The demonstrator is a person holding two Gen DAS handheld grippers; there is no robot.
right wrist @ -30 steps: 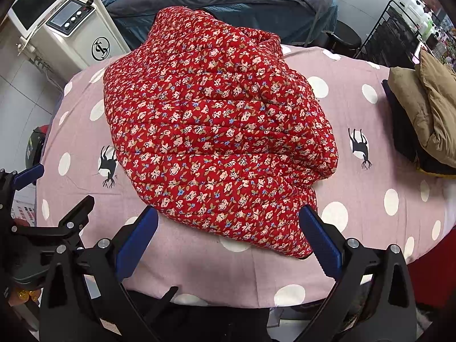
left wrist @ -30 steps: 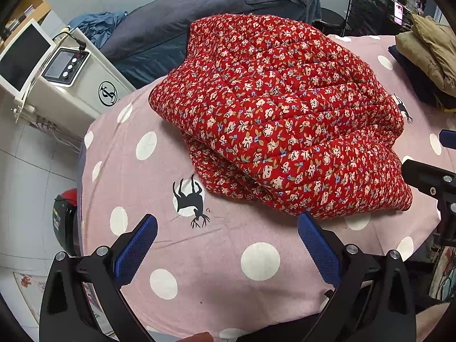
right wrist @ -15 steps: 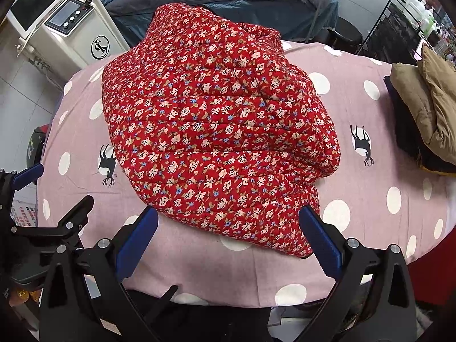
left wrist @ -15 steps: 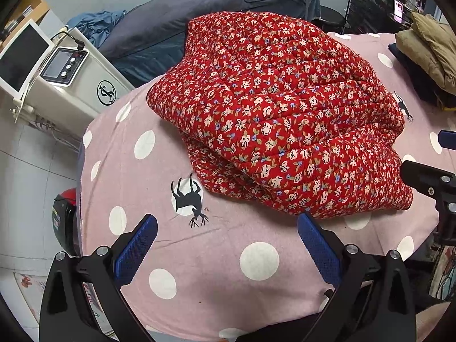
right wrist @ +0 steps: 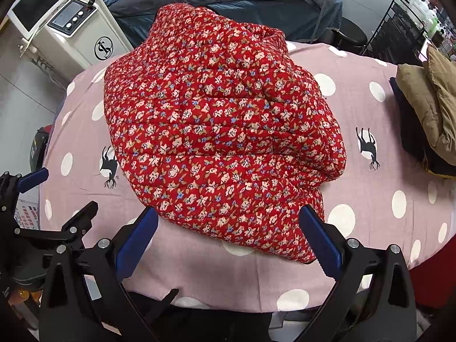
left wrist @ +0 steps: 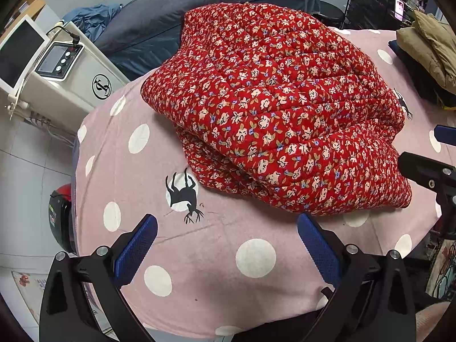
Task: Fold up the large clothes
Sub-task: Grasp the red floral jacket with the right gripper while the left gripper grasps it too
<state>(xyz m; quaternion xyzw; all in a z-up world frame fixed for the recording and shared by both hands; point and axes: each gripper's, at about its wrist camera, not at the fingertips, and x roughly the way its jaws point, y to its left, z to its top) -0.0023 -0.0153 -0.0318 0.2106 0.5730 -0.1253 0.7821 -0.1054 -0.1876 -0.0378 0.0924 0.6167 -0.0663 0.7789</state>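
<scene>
Red floral quilted garment [left wrist: 273, 108] folded in bulky mound, centre frame, on polka-dot bench [left wrist: 199, 262]. Left gripper [left wrist: 226, 245] wide open, empty, lower frame, just short of garment edge. Right gripper [right wrist: 228, 236] wide open, empty, at garment's near hem. Tan coat [right wrist: 427, 105] at right edge.

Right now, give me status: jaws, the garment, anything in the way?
Left gripper and right gripper: jaws open, empty. Red floral quilted garment folded on the polka-dot cloth, untouched. Tan jacket pile off to the right, apart.
</scene>
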